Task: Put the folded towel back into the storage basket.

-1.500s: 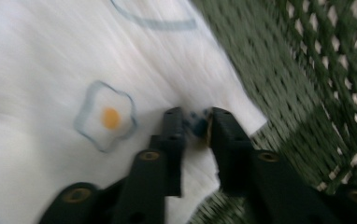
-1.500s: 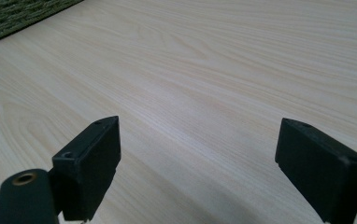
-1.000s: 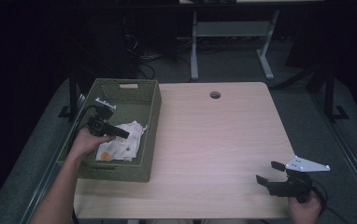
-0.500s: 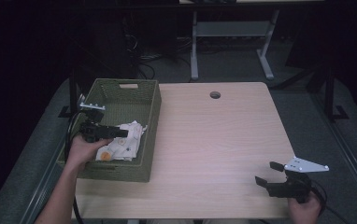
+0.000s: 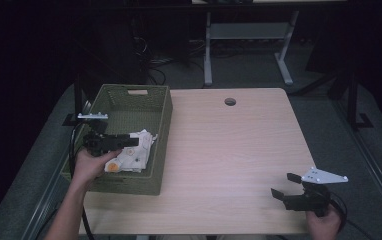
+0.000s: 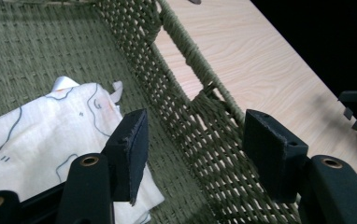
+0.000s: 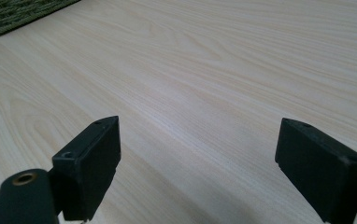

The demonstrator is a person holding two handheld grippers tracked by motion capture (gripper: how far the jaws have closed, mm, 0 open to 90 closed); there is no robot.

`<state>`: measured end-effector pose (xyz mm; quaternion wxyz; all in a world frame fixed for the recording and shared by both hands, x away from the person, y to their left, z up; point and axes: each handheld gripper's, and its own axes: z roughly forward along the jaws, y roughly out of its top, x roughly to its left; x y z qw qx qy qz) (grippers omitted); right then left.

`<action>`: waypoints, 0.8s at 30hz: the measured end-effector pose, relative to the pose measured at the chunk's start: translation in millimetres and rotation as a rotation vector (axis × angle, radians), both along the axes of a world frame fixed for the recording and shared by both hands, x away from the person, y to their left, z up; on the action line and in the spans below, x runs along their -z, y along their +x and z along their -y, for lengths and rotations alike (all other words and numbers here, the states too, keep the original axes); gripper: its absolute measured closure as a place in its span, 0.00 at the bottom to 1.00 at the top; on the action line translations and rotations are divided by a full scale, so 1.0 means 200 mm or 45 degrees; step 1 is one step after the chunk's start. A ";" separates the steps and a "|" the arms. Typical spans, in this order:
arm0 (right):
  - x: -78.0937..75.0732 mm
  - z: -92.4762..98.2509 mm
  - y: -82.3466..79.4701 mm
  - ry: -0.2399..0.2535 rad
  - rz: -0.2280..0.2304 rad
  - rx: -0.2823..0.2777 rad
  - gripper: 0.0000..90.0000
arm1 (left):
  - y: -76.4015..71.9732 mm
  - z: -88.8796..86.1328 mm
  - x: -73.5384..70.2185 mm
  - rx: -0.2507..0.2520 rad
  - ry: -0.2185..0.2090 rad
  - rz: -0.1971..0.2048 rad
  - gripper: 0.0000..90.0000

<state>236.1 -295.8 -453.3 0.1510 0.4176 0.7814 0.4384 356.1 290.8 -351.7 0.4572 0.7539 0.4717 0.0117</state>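
Observation:
A green woven basket (image 5: 165, 125) stands on the left part of the wooden table (image 5: 229, 150). A crumpled white cloth (image 5: 138, 152) with grey lines and an orange patch lies in it. My left gripper (image 5: 134, 141) hovers inside the basket just over the cloth, pointing right. Its jaws have just been opening and nothing is between them. In the left gripper view the gripper (image 6: 193, 135) faces the basket's right wall (image 6: 190, 51), with the cloth (image 6: 36, 135) below its left jaw. My right gripper (image 5: 282, 184) rests open and empty at the table's near right, seen over bare wood (image 7: 197, 154).
A round cable hole (image 5: 230, 102) sits near the table's far edge. The basket's corner (image 7: 17, 11) shows at the top left of the right gripper view. Beyond the table stand a white desk frame (image 5: 209, 55) and dark floor.
My left gripper has drawn back a little to the left inside the basket and risen slightly off the cloth. The right gripper has stayed in place.

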 end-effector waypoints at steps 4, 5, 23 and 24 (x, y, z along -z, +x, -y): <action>0.00 0.00 0.00 -0.002 0.001 0.003 0.15 | -0.02 0.01 -0.01 -0.005 -0.025 0.020 0.47; 0.00 0.00 0.00 -0.002 0.001 0.003 0.15 | -0.02 0.01 -0.01 -0.002 -0.030 0.022 0.47; -0.01 -0.01 -0.01 -0.003 0.014 -0.004 0.15 | -0.06 0.10 -0.03 0.045 -0.080 0.062 0.45; -0.01 -0.01 -0.01 -0.003 0.015 -0.004 0.15 | -0.06 0.11 -0.03 0.050 -0.081 0.062 0.45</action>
